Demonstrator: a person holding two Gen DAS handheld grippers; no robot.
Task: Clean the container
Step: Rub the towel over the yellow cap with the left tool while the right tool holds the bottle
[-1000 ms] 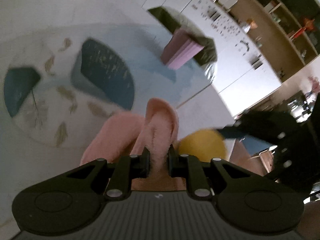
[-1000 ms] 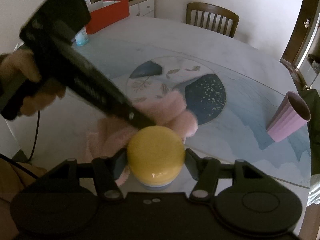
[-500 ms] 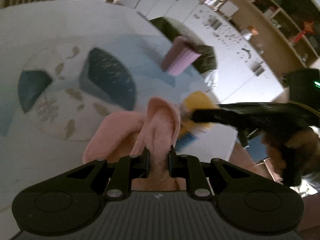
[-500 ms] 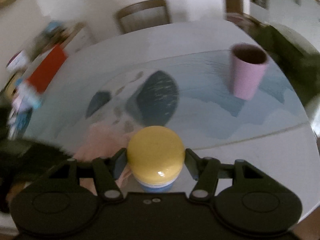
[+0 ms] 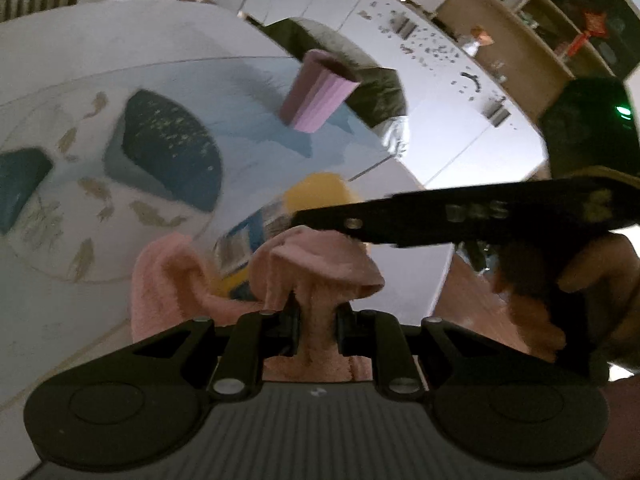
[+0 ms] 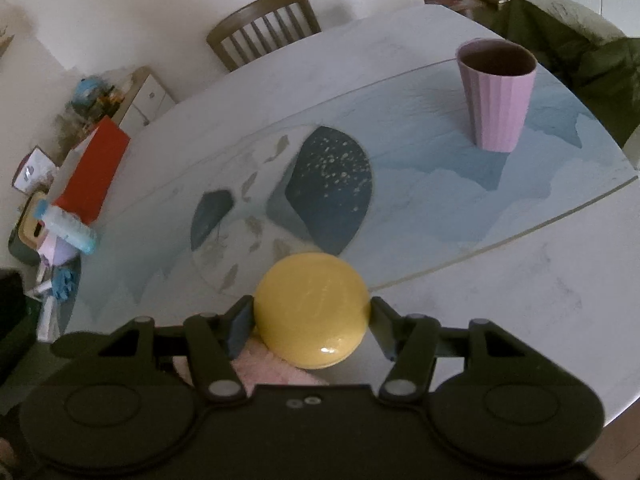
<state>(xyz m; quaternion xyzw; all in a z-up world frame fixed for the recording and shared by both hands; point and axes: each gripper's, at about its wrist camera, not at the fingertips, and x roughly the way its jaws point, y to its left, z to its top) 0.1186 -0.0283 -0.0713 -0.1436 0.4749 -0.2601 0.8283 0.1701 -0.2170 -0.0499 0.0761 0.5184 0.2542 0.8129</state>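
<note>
One yellow-lidded container (image 6: 311,314), one pink cloth (image 5: 316,264), one cup (image 6: 496,94), one chair (image 6: 264,28).

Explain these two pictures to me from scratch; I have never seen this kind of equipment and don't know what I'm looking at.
There is no robot here. A person holds a hand-operated gripper in each hand, and each gripper carries a wide-angle camera looking along its two fingers, so the black shapes at the bottom of each picture are the tool itself.

In the left camera's picture, the left gripper is shut on a pink cloth. The right tool crosses that picture, with the person's hand on it.

In the right camera's picture, the right gripper clamps a container with a yellow lid, held above the table.

A pink cup stands upright on the table.
</note>
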